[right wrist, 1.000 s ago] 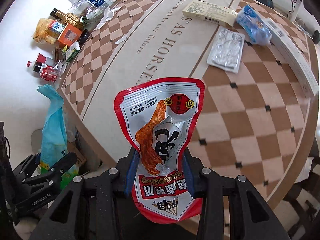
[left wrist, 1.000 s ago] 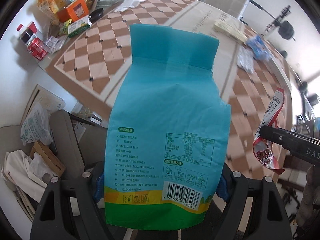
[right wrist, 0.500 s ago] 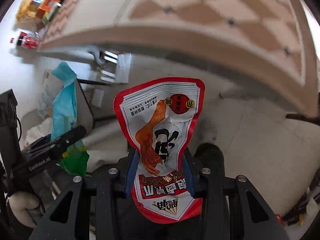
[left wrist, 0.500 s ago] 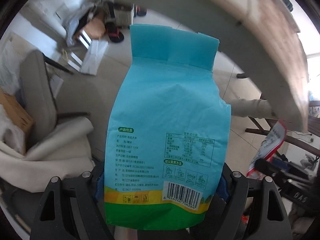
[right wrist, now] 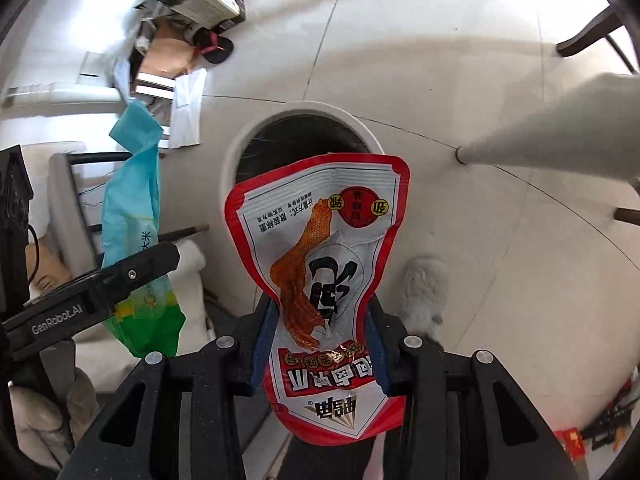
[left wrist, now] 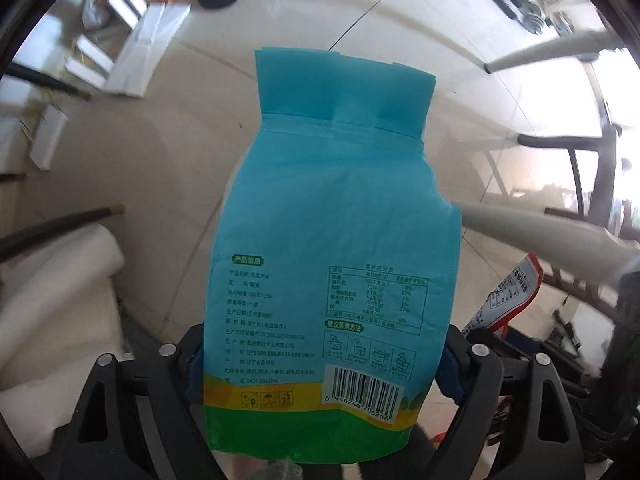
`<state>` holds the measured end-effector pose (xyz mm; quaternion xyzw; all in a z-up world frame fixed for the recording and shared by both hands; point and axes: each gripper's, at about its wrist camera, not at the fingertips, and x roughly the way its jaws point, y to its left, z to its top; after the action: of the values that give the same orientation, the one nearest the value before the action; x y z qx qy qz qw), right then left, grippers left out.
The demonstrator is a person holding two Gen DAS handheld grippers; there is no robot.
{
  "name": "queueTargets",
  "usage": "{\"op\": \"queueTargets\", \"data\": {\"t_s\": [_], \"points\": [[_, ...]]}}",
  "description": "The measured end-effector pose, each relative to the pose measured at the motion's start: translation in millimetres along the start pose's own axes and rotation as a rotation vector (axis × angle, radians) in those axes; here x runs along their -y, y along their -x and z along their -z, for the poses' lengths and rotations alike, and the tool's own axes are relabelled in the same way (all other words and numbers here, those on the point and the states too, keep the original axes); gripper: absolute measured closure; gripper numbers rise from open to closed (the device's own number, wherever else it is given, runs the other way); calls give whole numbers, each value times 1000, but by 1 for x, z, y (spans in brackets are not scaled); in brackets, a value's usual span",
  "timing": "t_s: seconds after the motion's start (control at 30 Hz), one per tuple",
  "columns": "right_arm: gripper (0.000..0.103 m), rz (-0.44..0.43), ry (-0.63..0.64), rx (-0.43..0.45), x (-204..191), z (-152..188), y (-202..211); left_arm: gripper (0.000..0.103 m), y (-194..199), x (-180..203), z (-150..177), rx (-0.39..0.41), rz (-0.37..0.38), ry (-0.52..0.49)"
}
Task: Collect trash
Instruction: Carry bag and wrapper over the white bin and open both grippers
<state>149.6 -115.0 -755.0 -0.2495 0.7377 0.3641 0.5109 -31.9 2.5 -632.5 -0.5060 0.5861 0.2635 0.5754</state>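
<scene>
My left gripper [left wrist: 320, 364] is shut on a blue and green empty rice bag [left wrist: 332, 248] that stands up from its jaws, over the tiled floor. The bag also shows in the right wrist view [right wrist: 134, 216]. My right gripper [right wrist: 320, 348] is shut on a red and white snack wrapper [right wrist: 320, 264]. The wrapper hangs just above a round white trash bin [right wrist: 236, 148] with a dark liner, which it partly hides. The wrapper's edge shows at the right of the left wrist view [left wrist: 512, 296].
White table legs [right wrist: 552, 136] cross at the right. Dark chair legs [left wrist: 576, 168] stand at the far right. White chair cushions [left wrist: 52, 304] sit at the left. Boxes, papers and sandals [right wrist: 192, 4] clutter the far floor. A grey fluffy item [right wrist: 424, 296] lies by the bin.
Both grippers have swung down from the table top to below its edge. The views now face the floor, and the trash bin has come into the right wrist view. Both grips are unchanged.
</scene>
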Motion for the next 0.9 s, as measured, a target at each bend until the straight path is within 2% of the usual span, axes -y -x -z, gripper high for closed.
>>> {"op": "queueTargets", "data": {"t_s": [0.1, 0.2, 0.27, 0.33, 0.47, 0.53, 0.67, 0.77, 0.9], "points": [[56, -27, -17, -34, 12, -19, -31, 7, -23, -16, -9, -28, 28, 58], [45, -53, -28, -72, 17, -31, -56, 7, -24, -23, -8, -20, 28, 80], [39, -59, -12, -61, 13, -36, -61, 7, -21, -22, -4, -8, 8, 84], [16, -48, 2, -46, 14, -36, -61, 7, -12, -17, 6, 25, -38, 71], [0, 27, 13, -18, 9, -43, -49, 7, 6, -6, 20, 102, -188, 31], [0, 100, 31, 3, 6, -41, -39, 7, 13, -4, 26, 111, -215, 31], [0, 188, 64, 24, -6, -39, -22, 7, 29, 5, 38, 111, -243, 17], [0, 224, 81, 42, -12, -34, -5, 7, 45, 13, 48, 116, -255, 5], [0, 219, 78, 65, -16, -22, 26, 7, 68, 18, 57, 124, -251, -9]]}}
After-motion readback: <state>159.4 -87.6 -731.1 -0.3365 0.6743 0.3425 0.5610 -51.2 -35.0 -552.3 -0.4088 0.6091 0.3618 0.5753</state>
